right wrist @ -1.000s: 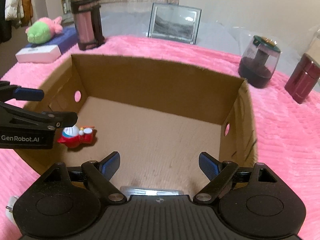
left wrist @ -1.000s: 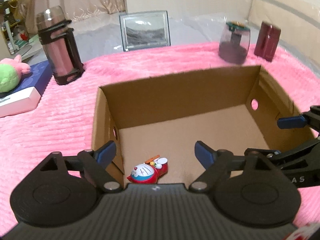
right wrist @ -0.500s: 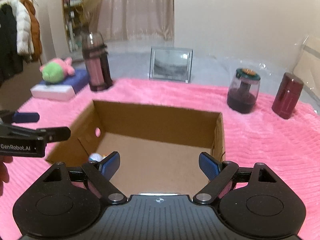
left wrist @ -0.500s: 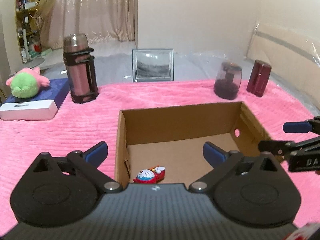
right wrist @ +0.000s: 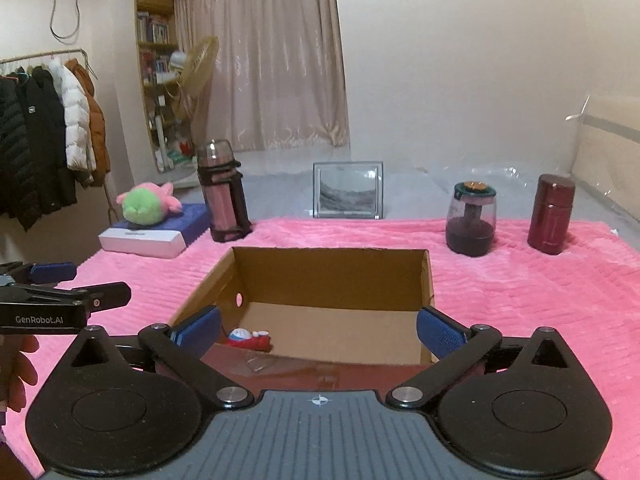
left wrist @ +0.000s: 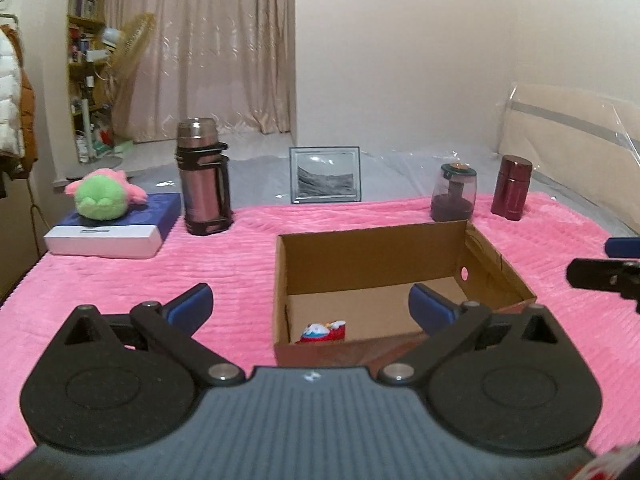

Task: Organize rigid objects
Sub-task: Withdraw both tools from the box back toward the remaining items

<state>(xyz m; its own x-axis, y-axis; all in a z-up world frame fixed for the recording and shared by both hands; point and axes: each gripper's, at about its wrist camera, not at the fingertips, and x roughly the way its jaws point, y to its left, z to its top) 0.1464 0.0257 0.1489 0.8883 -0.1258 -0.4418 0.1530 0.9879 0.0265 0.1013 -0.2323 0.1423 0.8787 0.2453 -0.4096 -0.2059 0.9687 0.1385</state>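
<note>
Seen from the left wrist, the left hand-held gripper (left wrist: 310,306) hangs over a pink blanket (left wrist: 120,280) with its blue pads spread wide, its jaws having just been opening and nothing between them. Ahead of it and slightly right sits an open cardboard box (left wrist: 372,248), and in the box's near left corner, just beyond the fingertips, lies a small red-and-white toy figure (left wrist: 323,331). Farther out, to the left, stand a steel flask (left wrist: 203,178) and a green-and-pink plush toy (left wrist: 105,196) resting on a blue-and-white flat box (left wrist: 116,232); straight ahead is a framed picture (left wrist: 326,180), and to the right a dark jar with a green lid (left wrist: 454,198) and a maroon canister (left wrist: 513,188). At the right edge the tips of the right hand-held gripper (left wrist: 600,264) reach into view, well apart from the box. From the right wrist, the right hand-held gripper (right wrist: 318,330) is likewise wide and empty, its jaws having just been opening, with the box (right wrist: 332,264) directly ahead and the toy figure (right wrist: 250,338) just beyond its left pad. This view alone shows a rack of hanging coats (right wrist: 44,140) far to the left, the "GenRobot.AI" lettering on the side of the left hand-held gripper (right wrist: 72,284), and part of the hand (right wrist: 20,376) holding it.
</note>
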